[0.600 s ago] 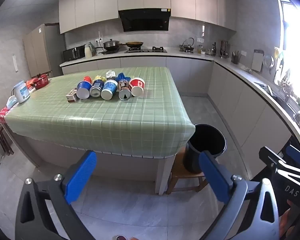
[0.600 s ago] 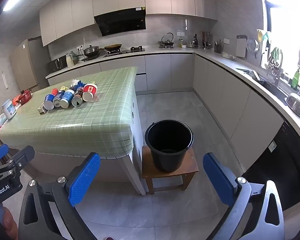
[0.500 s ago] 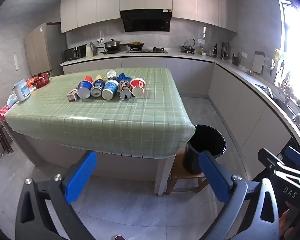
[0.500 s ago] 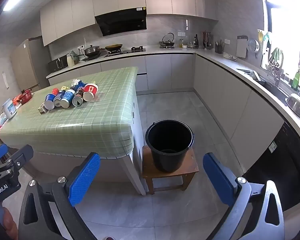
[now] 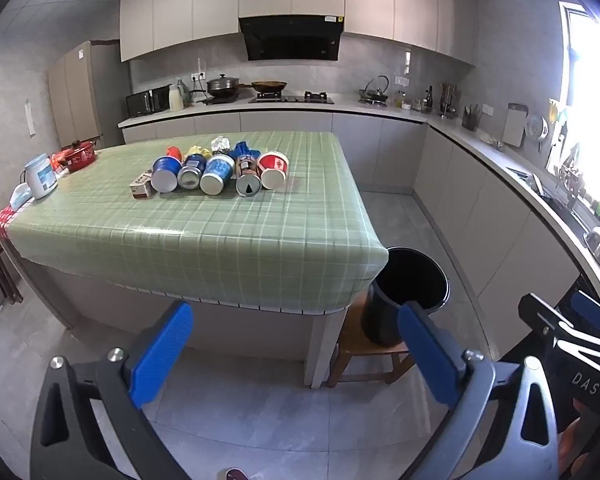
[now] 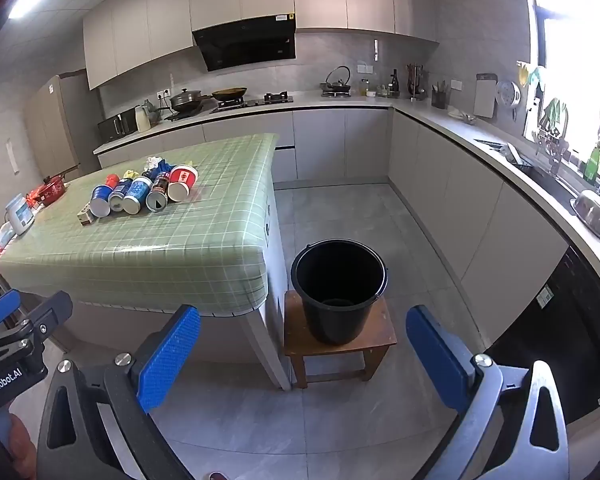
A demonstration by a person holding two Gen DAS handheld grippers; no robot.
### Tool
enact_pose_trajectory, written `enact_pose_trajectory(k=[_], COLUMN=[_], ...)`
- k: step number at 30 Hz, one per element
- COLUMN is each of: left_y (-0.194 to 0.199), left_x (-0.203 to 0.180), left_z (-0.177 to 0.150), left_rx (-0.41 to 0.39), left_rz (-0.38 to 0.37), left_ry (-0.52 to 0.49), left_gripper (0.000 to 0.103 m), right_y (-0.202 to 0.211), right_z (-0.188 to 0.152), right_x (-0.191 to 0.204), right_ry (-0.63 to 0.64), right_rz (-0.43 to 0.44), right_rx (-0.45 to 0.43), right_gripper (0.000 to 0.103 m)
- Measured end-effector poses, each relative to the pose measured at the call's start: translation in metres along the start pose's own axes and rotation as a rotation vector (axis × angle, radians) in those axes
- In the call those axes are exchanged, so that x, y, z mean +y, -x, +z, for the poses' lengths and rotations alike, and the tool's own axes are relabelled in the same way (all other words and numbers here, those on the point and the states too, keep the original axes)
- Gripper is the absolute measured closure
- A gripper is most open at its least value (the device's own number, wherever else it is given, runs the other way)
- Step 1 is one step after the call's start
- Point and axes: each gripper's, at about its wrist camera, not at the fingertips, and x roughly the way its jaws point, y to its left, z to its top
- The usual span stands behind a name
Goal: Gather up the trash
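Since the earlier frames both cameras have drifted only slightly; the worktop sits a touch higher in the left wrist view, and nothing on it has shifted.

The worktop, covered in a green checked cloth, fills the left and centre of both views. At its right corner, lower in the frame, a black bucket stands on a small wooden stool; in the left wrist view the bucket is partly hidden behind the worktop's corner.

The left claw spans the bottom of its frame, its blue pads wide apart with nothing between them. The right claw hangs likewise at the bottom of its view, spread wide and holding nothing, the bucket framed between its pads.

The trash lies in a tight row on the far half of the worktop, above centre-left in the left wrist view: a blue can, a second can, a blue-and-white can, a dark can and a red-and-white paper cup, all on their sides with ends toward the camera. A small carton lies just left of the row, and crumpled scraps lie behind it. All of it is well apart from both claws.
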Motion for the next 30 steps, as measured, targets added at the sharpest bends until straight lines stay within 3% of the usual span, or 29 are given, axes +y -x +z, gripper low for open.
enact_pose_trajectory(k=[30], left_y=[-0.0039], left_x=[0.0019], left_z=[0.0013], left_rx=[0.003], left_rz=[0.005], left_ry=[0.009], left_gripper=[0.0], right_y=[-0.0081], right_z=[0.0023], right_x=[0.0029], right_ry=[-0.009], right_rz=[0.002], right_rx=[0.004], right_gripper=[0.0])
